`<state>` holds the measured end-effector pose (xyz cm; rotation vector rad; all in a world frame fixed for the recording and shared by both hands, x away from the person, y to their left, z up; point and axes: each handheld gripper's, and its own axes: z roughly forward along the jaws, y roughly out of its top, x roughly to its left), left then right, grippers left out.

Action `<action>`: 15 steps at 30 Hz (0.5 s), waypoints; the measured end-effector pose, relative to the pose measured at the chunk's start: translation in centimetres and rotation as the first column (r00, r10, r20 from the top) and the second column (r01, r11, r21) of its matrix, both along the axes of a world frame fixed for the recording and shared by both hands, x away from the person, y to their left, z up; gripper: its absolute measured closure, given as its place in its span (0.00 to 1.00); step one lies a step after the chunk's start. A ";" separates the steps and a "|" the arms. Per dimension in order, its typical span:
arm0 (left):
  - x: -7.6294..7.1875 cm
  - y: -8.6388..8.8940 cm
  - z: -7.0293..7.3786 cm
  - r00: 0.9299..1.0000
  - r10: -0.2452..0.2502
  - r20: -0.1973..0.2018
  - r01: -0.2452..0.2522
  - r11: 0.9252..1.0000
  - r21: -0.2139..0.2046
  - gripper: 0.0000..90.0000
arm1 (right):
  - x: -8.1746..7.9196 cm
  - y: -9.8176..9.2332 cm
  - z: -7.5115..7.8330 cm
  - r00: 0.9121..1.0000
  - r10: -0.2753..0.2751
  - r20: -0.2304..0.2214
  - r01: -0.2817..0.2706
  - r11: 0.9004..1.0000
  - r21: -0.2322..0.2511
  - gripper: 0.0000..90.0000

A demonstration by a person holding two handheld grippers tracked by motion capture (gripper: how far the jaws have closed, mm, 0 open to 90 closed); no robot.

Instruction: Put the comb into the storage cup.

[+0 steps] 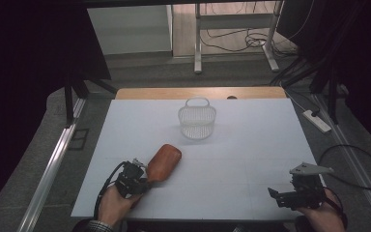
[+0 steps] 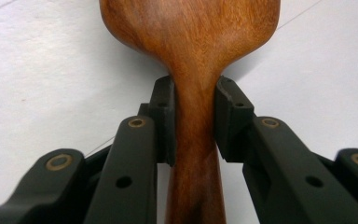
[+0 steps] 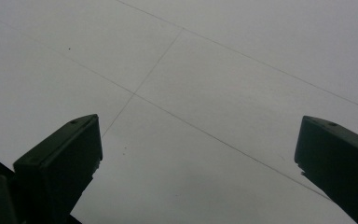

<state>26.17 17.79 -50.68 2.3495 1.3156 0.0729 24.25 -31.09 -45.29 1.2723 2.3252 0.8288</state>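
Observation:
A brown wooden spoon [image 1: 164, 162] lies on the white table [image 1: 251, 140] at the front left, its broad bowl pointing toward the basket. My left gripper [image 1: 147, 180] is shut on its narrow handle. In the left gripper view both pads press the handle [image 2: 194, 100] just below the bowl [image 2: 191, 32]. My right gripper [image 1: 276, 197] rests at the front right, near the table's edge. Its jaws stand wide apart [image 3: 198, 140] over bare table, with nothing between them.
A small white wire basket [image 1: 196, 121] with a handle stands upright at the back middle of the table. A wooden strip [image 1: 198, 93] runs along the far edge. Cables and a power strip [image 1: 317, 121] lie on the floor to the right.

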 end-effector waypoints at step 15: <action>-0.4 0.5 1.1 0.998 -0.018 0.066 0.026 0.992 -0.123 0.79 | 0.0 0.0 0.0 1.000 -0.003 0.002 0.003 1.000 0.000 0.01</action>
